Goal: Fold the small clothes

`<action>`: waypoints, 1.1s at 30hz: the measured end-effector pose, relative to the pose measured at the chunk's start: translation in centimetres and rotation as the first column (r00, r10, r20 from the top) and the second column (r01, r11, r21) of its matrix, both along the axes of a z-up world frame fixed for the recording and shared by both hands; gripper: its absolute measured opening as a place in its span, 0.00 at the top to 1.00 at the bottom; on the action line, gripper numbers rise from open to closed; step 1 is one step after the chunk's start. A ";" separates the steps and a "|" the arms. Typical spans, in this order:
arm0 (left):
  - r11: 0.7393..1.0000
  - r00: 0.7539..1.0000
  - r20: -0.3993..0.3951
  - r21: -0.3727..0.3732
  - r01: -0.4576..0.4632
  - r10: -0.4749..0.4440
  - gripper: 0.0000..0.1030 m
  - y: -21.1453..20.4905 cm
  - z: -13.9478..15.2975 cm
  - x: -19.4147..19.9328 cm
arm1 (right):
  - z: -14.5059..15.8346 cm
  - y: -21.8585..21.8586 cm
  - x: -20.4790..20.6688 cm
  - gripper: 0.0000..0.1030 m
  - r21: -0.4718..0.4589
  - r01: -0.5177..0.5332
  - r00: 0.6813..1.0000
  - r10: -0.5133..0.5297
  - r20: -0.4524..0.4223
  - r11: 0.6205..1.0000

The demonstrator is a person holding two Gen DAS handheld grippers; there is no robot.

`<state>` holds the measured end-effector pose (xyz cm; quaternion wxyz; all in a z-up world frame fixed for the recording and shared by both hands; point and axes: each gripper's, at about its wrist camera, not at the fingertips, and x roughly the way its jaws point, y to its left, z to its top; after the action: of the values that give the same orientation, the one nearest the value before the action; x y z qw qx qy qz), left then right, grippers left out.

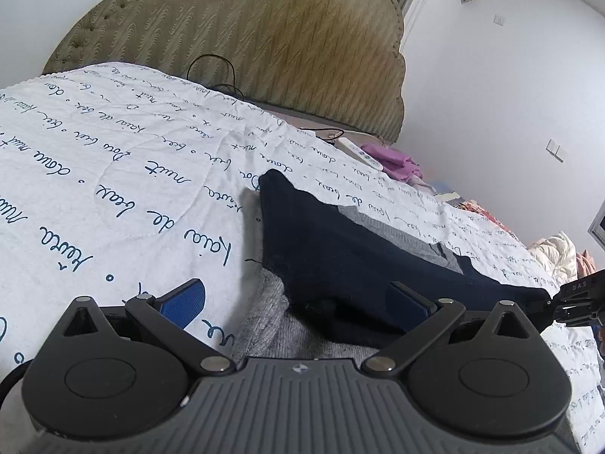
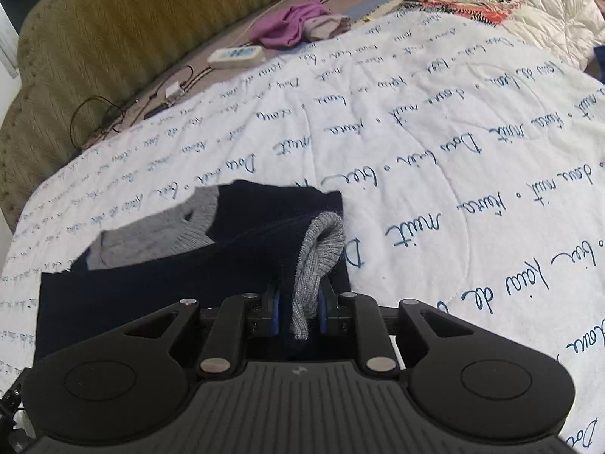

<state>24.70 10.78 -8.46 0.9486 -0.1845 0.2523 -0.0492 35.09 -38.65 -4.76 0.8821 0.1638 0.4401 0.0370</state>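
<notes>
Left gripper: jaws spread wide, held low over the quilt, aimed toward the headboard. Grey hem of the sweater bunches between the blue pads; navy body runs ahead and past the right pad. No grip.

Right gripper: jaws clamped on a grey-and-navy fold of the sweater, fabric bulging just ahead of the fingertips. Rest of it lies flat ahead-left of the fingers; bare quilt to the right.

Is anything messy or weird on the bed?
Yes. A purple cloth lies crumpled near the headboard, beside a white remote and tangled black cables. The navy sweater is only half folded.
</notes>
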 end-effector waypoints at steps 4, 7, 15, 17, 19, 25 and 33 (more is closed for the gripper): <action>1.000 1.000 -0.010 0.002 0.001 -0.001 0.00 0.0 -0.1 0.1 | -0.9 -0.3 0.3 0.70 -0.003 0.042 0.999 -0.042 -0.007 0.999; 1.000 1.000 -0.010 -0.003 0.000 0.000 0.00 0.1 -0.1 0.2 | -0.2 -0.8 -0.2 0.39 -0.068 0.104 0.994 -0.101 0.037 0.992; 0.996 0.996 0.070 0.078 0.052 -0.058 0.00 -1.6 0.5 -0.9 | 2.5 3.4 -2.5 0.41 -0.106 -0.023 0.971 0.047 0.234 0.994; 0.995 0.996 0.070 0.080 0.055 -0.061 0.00 -1.7 0.5 -0.9 | 1.0 4.8 -1.8 0.41 -0.136 -0.046 0.979 0.072 0.191 0.990; 0.996 0.997 0.058 0.067 0.052 -0.056 0.00 -1.5 0.4 -0.7 | -0.9 5.5 -1.4 0.41 -0.169 -0.055 0.984 0.082 0.159 0.984; 0.997 0.999 0.006 0.058 0.049 -0.049 0.00 -1.2 0.0 0.0 | -4.5 5.7 -2.2 0.39 -0.193 -0.081 0.981 0.112 0.158 0.978; 1.000 0.999 -0.040 0.014 0.023 -0.022 0.00 -0.2 -0.5 0.5 | 0.9 5.8 -10.9 0.34 -0.059 -0.112 0.963 0.123 0.239 0.992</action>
<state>25.24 10.59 -8.99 0.9441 -0.1756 0.2737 -0.0542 24.24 -32.90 -3.89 0.9289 0.1120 0.3389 0.0991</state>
